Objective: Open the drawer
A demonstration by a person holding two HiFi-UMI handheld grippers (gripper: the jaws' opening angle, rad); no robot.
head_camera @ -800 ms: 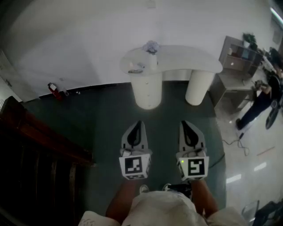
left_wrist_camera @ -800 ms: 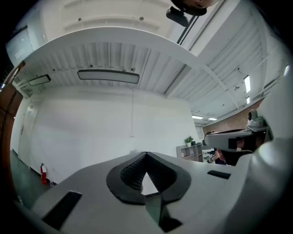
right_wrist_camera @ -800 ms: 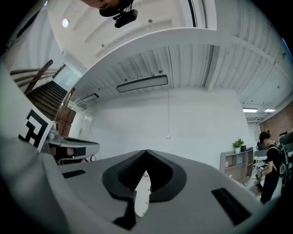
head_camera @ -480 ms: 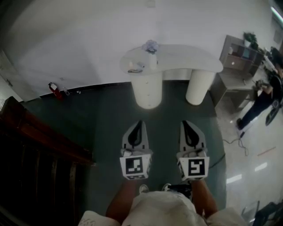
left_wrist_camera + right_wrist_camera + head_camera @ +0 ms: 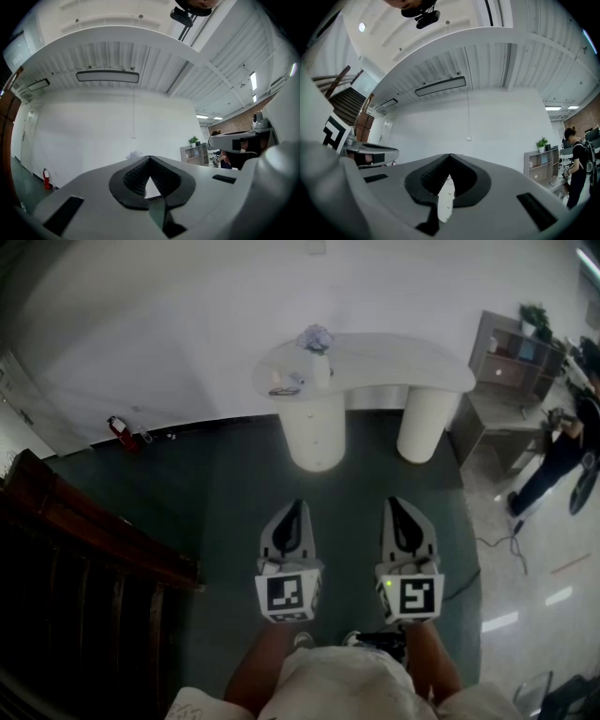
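No drawer shows plainly in any view. A white table [image 5: 375, 371] on two thick round legs stands ahead by the wall. My left gripper [image 5: 292, 509] and right gripper [image 5: 401, 506] are held side by side, level, above the dark green floor and well short of the table. Both point toward it. In the left gripper view the left gripper's [image 5: 150, 158] jaws meet at the tip with nothing between them. The right gripper's [image 5: 450, 156] jaws likewise meet at the tip and hold nothing.
A small vase of flowers [image 5: 317, 339] and a dish [image 5: 286, 389] sit on the table. A dark wooden staircase [image 5: 84, 568] fills the left. At right are a shelf unit [image 5: 511, 357] and a person [image 5: 562, 451] on the glossy floor. A red extinguisher [image 5: 119, 428] stands by the wall.
Both grippers stay where they were, shut. The head view has shifted only slightly.
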